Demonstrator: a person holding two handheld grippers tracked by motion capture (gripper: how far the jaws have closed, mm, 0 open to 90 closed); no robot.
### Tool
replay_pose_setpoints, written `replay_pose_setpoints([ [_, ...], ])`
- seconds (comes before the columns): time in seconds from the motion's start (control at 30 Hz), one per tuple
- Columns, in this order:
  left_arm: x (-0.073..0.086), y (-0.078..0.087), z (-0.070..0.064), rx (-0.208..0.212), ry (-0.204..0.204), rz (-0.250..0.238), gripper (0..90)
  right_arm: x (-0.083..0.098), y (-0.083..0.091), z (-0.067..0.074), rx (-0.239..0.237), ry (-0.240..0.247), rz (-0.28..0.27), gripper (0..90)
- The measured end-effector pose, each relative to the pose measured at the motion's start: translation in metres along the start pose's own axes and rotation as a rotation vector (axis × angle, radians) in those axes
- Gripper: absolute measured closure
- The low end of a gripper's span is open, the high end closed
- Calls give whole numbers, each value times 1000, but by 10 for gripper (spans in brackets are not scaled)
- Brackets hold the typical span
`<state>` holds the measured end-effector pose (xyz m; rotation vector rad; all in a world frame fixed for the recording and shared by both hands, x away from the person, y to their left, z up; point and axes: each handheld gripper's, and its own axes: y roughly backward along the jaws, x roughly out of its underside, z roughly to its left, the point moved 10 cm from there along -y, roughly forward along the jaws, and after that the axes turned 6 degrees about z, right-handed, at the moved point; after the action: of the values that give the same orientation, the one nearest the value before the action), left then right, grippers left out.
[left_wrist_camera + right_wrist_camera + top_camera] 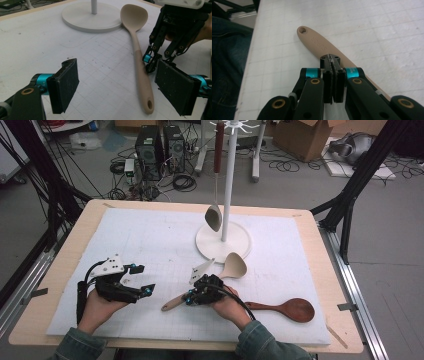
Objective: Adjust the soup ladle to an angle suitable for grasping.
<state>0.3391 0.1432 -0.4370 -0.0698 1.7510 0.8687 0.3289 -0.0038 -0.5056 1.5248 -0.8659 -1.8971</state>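
Observation:
A beige spoon [234,266] lies on the white mat, bowl toward the stand and handle pointing at the table's near edge. My right gripper [189,297] is shut, jaws pressed together with nothing between them, its tips just over the spoon's handle [314,42]. In the left gripper view the right gripper [150,62] touches the side of the beige spoon [137,47]. My left gripper [143,279] is open and empty to the left of the handle, its pads [66,83] spread wide. In its own view the right gripper [333,60] points along the handle.
A white hanging stand [223,240] rises at the mat's centre back, with a grey spoon [214,215] dangling from a hook. A dark wooden spoon [295,309] lies to the right of my right hand. The wooden table edge [65,265] frames the mat.

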Motion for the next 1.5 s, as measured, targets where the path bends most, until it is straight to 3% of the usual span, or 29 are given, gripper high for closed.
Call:
replay_pose_setpoints([
  [0.33, 0, 1, 1, 1, -4, -1, 198, -13, -4, -16, 43, -23, -5, 899],
  [0.67, 0, 1, 1, 7, -3, -2, 198, -15, -4, -22, 49, -36, -7, 897],
  [0.83, 0, 0, 0, 12, -8, 0, 198, -13, 7, -18, 38, -37, -25, 880],
  [1.13, 1, -3, 0, 13, -6, 6, 198, -2, 37, -18, 67, -63, -54, 843],
  [1.5, 4, -9, -5, 30, -11, 16, 229, 19, 69, -36, 135, -124, -79, 856],
])
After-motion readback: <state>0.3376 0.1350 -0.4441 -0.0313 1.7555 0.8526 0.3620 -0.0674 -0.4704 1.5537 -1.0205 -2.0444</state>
